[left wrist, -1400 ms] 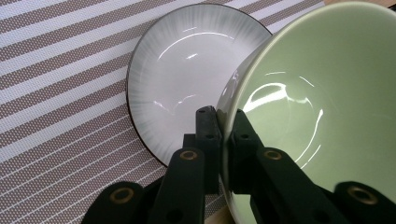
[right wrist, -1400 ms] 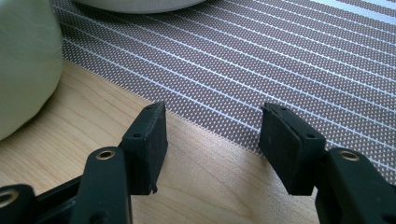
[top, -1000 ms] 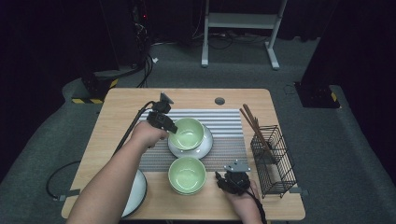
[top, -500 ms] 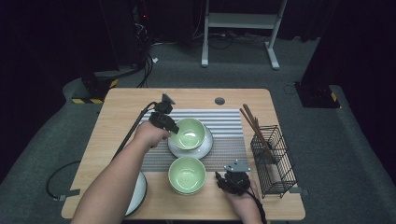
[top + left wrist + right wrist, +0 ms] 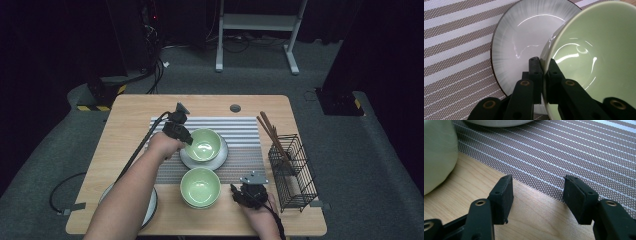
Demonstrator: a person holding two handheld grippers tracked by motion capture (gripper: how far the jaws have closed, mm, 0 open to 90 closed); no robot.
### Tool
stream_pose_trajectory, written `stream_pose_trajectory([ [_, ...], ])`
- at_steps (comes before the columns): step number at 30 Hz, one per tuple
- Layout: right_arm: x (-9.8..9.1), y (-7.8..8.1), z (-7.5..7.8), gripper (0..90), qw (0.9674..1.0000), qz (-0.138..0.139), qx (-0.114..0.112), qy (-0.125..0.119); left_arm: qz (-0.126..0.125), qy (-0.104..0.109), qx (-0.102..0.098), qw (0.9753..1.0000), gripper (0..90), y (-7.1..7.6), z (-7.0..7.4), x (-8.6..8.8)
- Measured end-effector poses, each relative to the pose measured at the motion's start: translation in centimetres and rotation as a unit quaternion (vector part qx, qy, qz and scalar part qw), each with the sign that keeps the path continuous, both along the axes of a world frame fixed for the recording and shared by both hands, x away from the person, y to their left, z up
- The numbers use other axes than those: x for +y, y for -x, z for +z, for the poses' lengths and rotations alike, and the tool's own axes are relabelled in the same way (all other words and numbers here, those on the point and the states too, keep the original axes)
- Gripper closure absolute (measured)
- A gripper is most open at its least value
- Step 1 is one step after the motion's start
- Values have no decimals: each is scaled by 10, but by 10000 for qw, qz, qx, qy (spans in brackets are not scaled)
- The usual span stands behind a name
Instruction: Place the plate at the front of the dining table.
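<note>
A pale green bowl [image 5: 205,144] is over a grey-white plate [image 5: 186,160] on the striped placemat [image 5: 245,127]. My left gripper [image 5: 189,141] is shut on that bowl's left rim. In the left gripper view one jaw is outside the bowl [image 5: 589,50] and the other inside, and the plate [image 5: 524,37] lies below the left gripper [image 5: 544,67]. A second green bowl [image 5: 200,186] stands nearer the front edge. My right gripper [image 5: 235,192] rests just right of it, open. In the right gripper view the right gripper [image 5: 537,195] holds nothing, and the bowl [image 5: 436,155] is at the left.
A black wire basket [image 5: 292,170] stands at the table's right side, with brown chopsticks [image 5: 272,132] leaning out of it. A white plate [image 5: 150,207] lies at the front left, partly under the left forearm. A cable trails from the left gripper toward the left edge.
</note>
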State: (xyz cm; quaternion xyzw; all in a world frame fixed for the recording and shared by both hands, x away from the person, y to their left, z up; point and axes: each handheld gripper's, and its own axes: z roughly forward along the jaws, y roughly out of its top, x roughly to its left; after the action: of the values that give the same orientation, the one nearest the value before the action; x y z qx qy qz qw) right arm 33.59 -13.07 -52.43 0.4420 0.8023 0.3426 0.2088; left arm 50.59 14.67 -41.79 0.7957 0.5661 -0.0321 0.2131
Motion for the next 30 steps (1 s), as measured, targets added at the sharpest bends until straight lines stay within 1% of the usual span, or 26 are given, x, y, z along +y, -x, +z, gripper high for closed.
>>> stream_pose_trajectory([
  [3,0,0,0,413,10000,4,-1,-11,21,21,23,10000,850,-1,-2,-2],
  [16,0,0,0,412,10000,4,2,-21,119,-33,82,9999,850,-6,-12,-3],
  [18,0,0,0,412,10000,3,5,-24,125,-35,116,9998,850,-7,-14,-3],
  [24,0,0,0,412,10000,4,6,-26,127,-60,125,9998,850,-7,-17,-6],
  [27,0,0,0,412,10000,1,7,-24,79,-73,134,9999,850,-7,-18,-6],
  [30,0,0,0,411,10000,2,7,-25,113,-95,130,9998,850,-8,-18,-5],
])
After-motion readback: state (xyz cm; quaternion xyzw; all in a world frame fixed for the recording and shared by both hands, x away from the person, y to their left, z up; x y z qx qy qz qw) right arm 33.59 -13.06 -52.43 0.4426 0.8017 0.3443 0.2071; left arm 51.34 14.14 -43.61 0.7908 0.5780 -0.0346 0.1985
